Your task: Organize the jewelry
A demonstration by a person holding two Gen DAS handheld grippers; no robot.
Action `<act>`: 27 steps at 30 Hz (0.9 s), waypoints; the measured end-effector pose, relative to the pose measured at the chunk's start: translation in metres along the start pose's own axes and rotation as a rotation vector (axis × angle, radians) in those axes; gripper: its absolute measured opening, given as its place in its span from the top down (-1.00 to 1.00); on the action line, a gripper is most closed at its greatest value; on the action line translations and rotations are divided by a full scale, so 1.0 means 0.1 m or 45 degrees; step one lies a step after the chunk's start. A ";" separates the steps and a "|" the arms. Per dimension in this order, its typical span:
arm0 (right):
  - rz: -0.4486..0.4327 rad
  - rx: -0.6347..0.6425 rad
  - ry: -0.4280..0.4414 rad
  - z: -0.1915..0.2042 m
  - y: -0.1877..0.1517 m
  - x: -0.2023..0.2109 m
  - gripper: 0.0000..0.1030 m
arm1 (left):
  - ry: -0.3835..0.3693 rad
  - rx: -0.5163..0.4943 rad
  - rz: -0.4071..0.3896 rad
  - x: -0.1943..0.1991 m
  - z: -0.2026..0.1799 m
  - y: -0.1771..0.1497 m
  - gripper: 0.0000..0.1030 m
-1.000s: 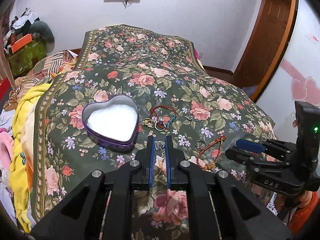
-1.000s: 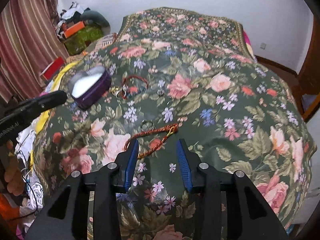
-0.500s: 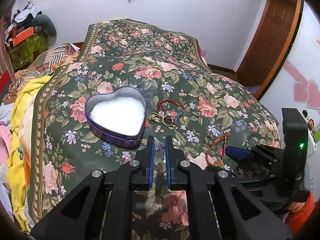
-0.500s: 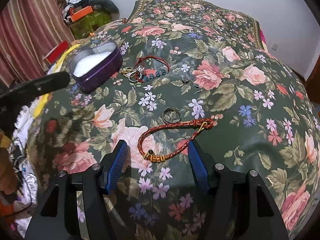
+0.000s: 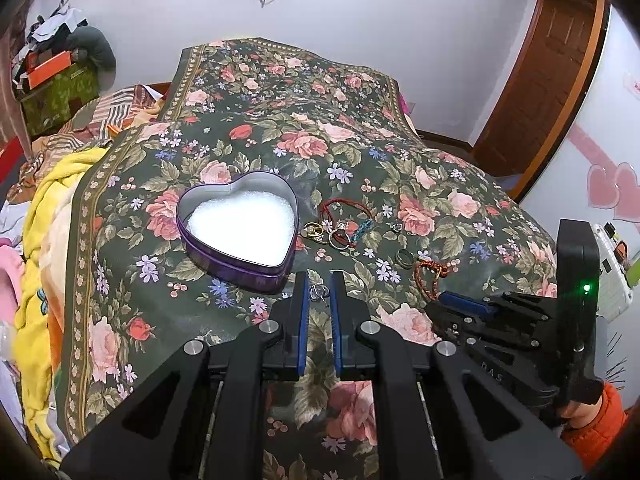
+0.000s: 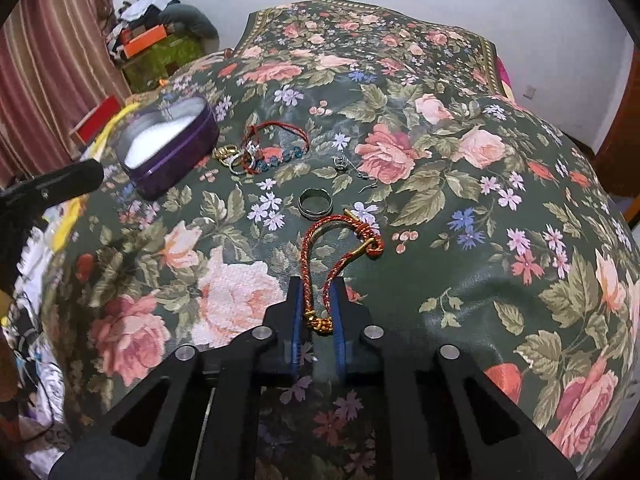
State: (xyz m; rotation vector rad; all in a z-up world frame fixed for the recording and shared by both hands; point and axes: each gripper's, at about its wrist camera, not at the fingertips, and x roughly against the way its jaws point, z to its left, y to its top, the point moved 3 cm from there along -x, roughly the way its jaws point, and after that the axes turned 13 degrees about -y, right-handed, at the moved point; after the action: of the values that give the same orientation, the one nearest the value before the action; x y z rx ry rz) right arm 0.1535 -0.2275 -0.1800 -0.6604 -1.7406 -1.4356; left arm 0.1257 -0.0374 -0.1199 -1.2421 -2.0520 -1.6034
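right tool [image 6: 316, 308] clamped on braided red-gold cord bracelet [image 6: 340, 236], near its knotted end, on the bed [image 6: 460, 280] | cord: light, limp, will dangle; grip at the knot | left tool [image 5: 319, 292] nearly together on small silver earring [image 5: 319, 291], tiny, slippery | silver ring [image 6: 315, 202] beyond | heart tin [image 5: 240, 224] farther, open, awaiting pieces

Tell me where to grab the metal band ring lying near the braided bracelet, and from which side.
Take the metal band ring across its rim from straight above, one finger outside and one in the hole. It lies flat on the bedspread, so its sides offer little. Come in from the far side; the braided bracelet crowds the near edge.
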 end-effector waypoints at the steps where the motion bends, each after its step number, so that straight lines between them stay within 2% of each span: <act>1: -0.003 -0.017 0.020 -0.02 0.01 0.04 0.90 | 0.001 -0.002 -0.003 0.01 -0.01 0.00 0.83; 12: -0.112 -0.046 0.038 -0.01 0.20 0.32 0.90 | 0.013 -0.011 -0.070 0.24 -0.04 0.06 0.83; 27: -0.320 0.018 0.147 0.41 0.80 0.65 0.90 | 0.072 -0.026 -0.196 0.58 0.15 0.30 0.83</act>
State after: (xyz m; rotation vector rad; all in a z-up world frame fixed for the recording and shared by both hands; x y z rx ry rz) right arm 0.1702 -0.1745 -0.0839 -0.3516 -1.7883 -1.5953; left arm 0.1179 0.0034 -0.0675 -1.0556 -2.1469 -1.7091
